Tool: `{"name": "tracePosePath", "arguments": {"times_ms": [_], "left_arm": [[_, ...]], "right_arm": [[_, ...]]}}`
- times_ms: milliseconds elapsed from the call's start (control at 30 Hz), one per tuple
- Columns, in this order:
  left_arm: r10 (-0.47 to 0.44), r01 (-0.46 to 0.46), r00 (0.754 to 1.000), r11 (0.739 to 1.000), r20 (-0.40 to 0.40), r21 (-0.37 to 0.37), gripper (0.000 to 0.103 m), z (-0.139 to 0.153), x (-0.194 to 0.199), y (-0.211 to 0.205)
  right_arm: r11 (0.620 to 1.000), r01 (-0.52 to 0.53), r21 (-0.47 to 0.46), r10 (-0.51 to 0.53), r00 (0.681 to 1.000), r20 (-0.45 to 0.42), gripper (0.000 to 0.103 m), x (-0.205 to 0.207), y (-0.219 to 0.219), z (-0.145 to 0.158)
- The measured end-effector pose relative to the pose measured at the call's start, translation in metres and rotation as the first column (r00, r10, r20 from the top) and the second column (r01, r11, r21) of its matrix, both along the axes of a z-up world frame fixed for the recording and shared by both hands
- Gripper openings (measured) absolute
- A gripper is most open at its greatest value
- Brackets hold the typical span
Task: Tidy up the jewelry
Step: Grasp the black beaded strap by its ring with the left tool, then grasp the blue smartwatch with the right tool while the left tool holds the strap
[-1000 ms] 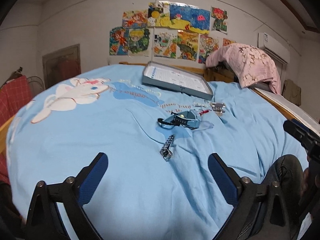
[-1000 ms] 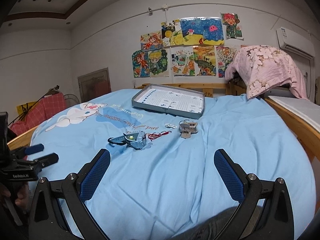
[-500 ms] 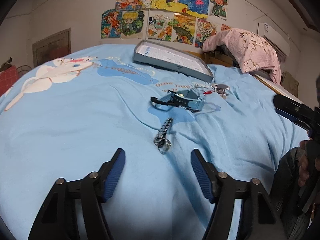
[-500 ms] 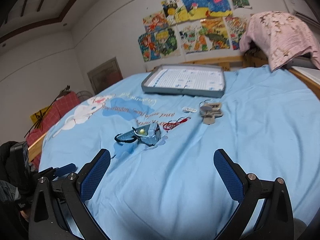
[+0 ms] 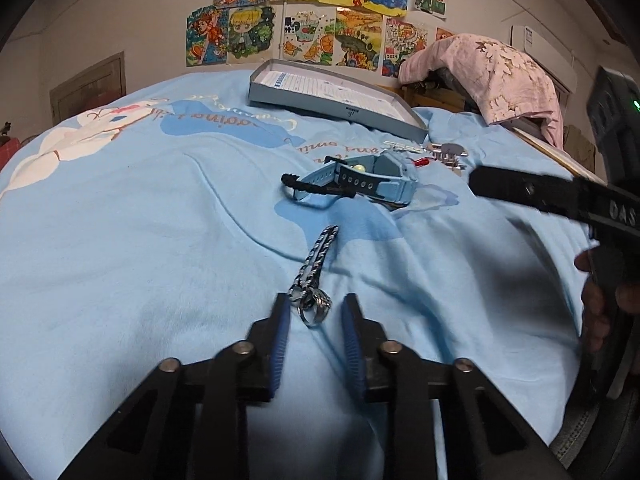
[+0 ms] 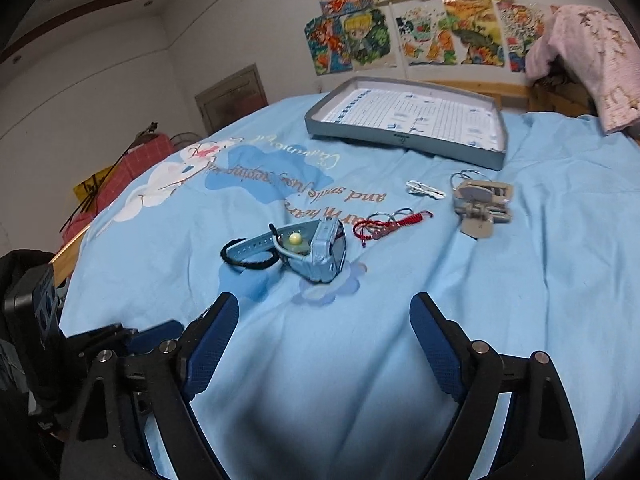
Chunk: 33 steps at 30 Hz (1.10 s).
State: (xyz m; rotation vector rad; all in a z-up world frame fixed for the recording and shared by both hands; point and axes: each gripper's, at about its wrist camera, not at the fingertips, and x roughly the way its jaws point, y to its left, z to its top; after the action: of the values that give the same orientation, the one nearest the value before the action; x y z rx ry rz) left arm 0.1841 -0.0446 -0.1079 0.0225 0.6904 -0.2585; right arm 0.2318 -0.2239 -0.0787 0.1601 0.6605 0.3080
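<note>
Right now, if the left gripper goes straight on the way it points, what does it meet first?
Probably the metal ring of the braided cord: it already lies between the closing jaws of the left gripper, on the blue bedsheet.

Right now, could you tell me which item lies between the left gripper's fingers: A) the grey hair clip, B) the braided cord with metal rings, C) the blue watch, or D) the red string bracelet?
B: in the left wrist view, the ringed end of the braided cord lies between the narrowed fingers of the left gripper, its jaws having just been closing with a gap still showing either side, while the blue watch lies farther up the bedsheet.
</note>
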Motion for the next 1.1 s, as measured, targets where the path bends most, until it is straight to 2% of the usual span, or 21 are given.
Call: {"name": "tracePosePath", "arguments": {"times_ms": [133, 300, 700, 967, 1000, 1067, 1100], "left_arm": [[-0.002, 0.001, 1.000, 1.000, -0.014, -0.013, 0.010, -0.005, 0.007, 0.002], [-0.001, 0.001, 1.000, 1.000, 0.001, 0.000, 0.009, -0.005, 0.015, 0.000], [0.001, -0.001, 1.000, 0.996, -0.008, -0.095, 0.009, 0.000, 0.055, 0.012], [0.016, -0.013, 1.000, 0.990, 0.019, -0.141, 0.009, 0.003, 0.070, 0.015], [0.024, -0.020, 0.999, 0.988, 0.025, -0.151, 0.009, 0.003, 0.069, 0.016], [0.035, -0.028, 0.998, 0.987, 0.043, -0.160, 0.009, 0.004, 0.066, 0.018], [0.042, -0.033, 0.998, 0.986, 0.052, -0.162, 0.008, 0.005, 0.064, 0.019]], "right_arm": [[0.999, -0.037, 0.002, 0.037, 0.999, -0.025, 0.082, 0.020, 0.009, -0.005], [0.997, -0.069, -0.028, 0.067, 0.997, -0.046, 0.080, 0.044, 0.026, -0.010], [0.997, -0.070, -0.031, 0.068, 0.995, -0.069, 0.068, 0.075, 0.039, -0.022], [0.998, -0.061, -0.014, 0.061, 0.997, -0.043, 0.067, 0.073, 0.035, -0.027], [0.998, -0.063, -0.019, 0.062, 0.997, -0.040, 0.064, 0.073, 0.036, -0.028], [0.997, -0.071, -0.027, 0.070, 0.997, -0.031, 0.051, 0.072, 0.038, -0.028], [0.997, -0.073, -0.025, 0.073, 0.997, -0.023, 0.048, 0.071, 0.038, -0.028]]}}
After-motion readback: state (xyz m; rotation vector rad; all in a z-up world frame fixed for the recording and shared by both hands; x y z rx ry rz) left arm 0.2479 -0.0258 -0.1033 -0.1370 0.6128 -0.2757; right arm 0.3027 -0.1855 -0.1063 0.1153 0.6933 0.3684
